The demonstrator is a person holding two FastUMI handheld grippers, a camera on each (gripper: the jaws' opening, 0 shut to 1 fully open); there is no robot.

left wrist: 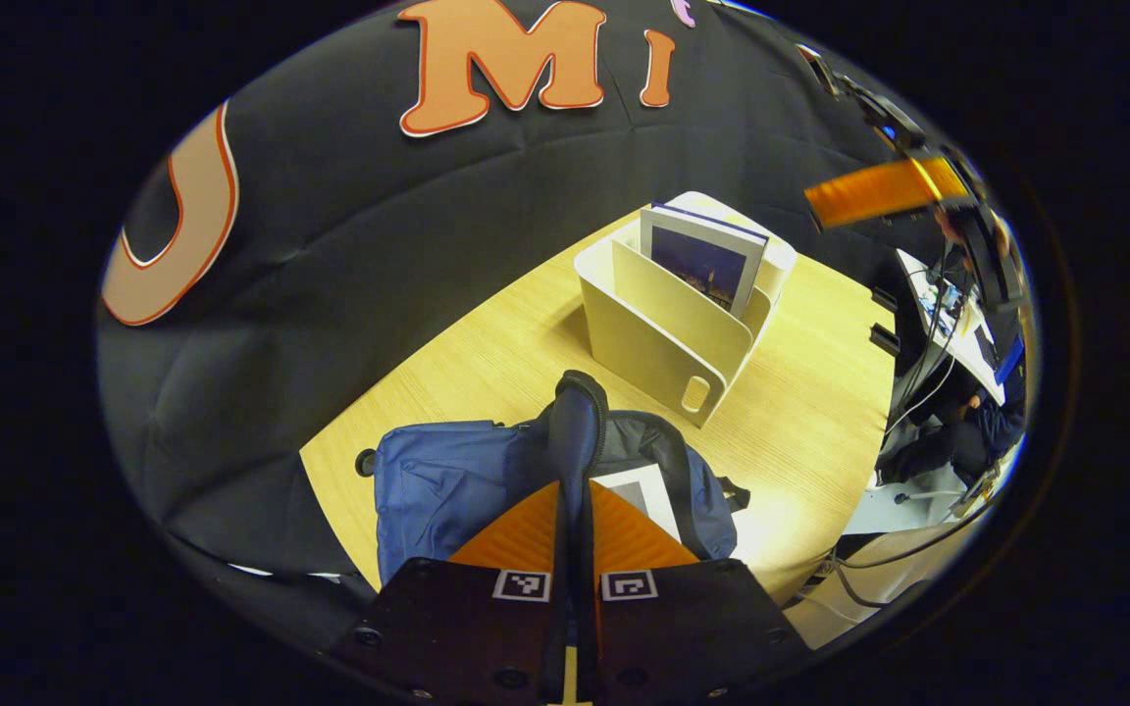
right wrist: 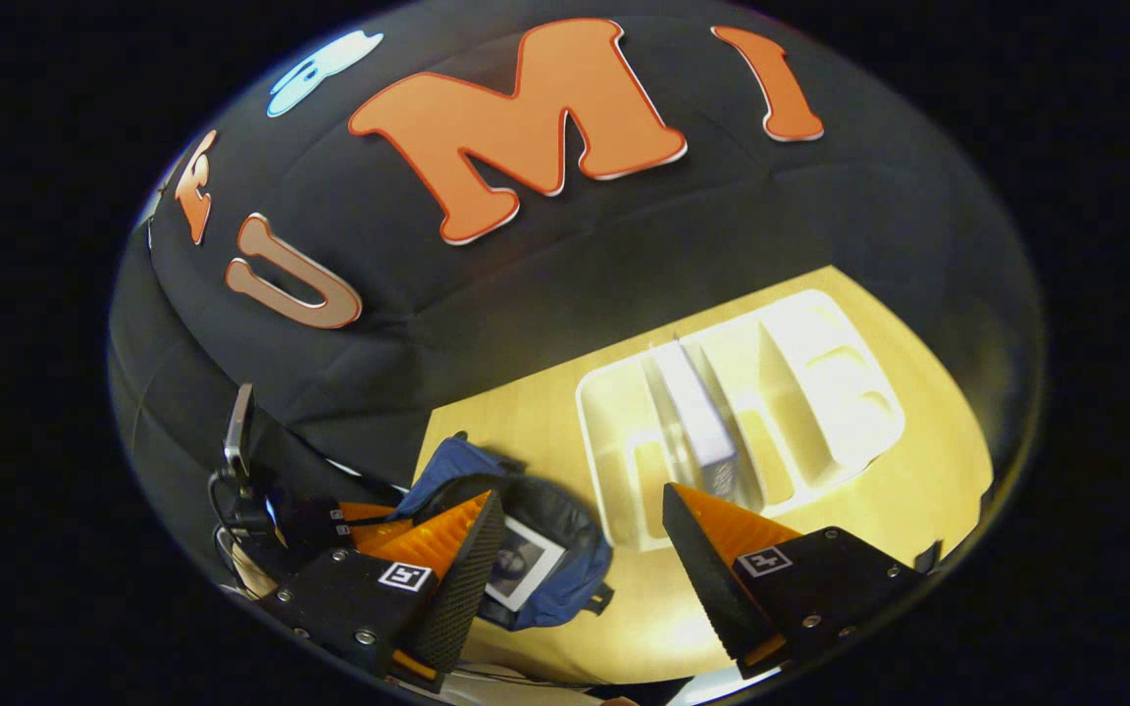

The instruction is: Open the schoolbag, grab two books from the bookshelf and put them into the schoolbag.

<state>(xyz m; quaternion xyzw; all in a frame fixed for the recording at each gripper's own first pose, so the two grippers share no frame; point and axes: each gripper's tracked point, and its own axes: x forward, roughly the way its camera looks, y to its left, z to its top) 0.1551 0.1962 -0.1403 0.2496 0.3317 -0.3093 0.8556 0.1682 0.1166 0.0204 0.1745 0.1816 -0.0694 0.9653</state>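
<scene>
Two orange fingers of the left tongs [left wrist: 575, 510] press together on the dark blue handle strap [left wrist: 580, 431] of the schoolbag [left wrist: 447, 480], pulling the strap up so it stands in a loop above the bag. The schoolbag is blue with a darker rim around its mouth; it lies flat on the light wood desk [left wrist: 800, 431], directly below and ahead of these tongs, its mouth gaping toward the bookshelf [left wrist: 663, 333]. One book [left wrist: 648, 495] with a white-bordered cover lies inside the opening. The right tongs [right wrist: 575, 549] hang above the desk with their fingers wide apart, gripping nothing; the schoolbag [right wrist: 565, 579] sits below their left finger and the bookshelf [right wrist: 800, 392] beyond the right one. The bookshelf is a cream rack with upright dividers, its long axis running away from the bag. A second book [left wrist: 702, 260], dark-covered with pale edges, stands upright in a middle slot.
</scene>
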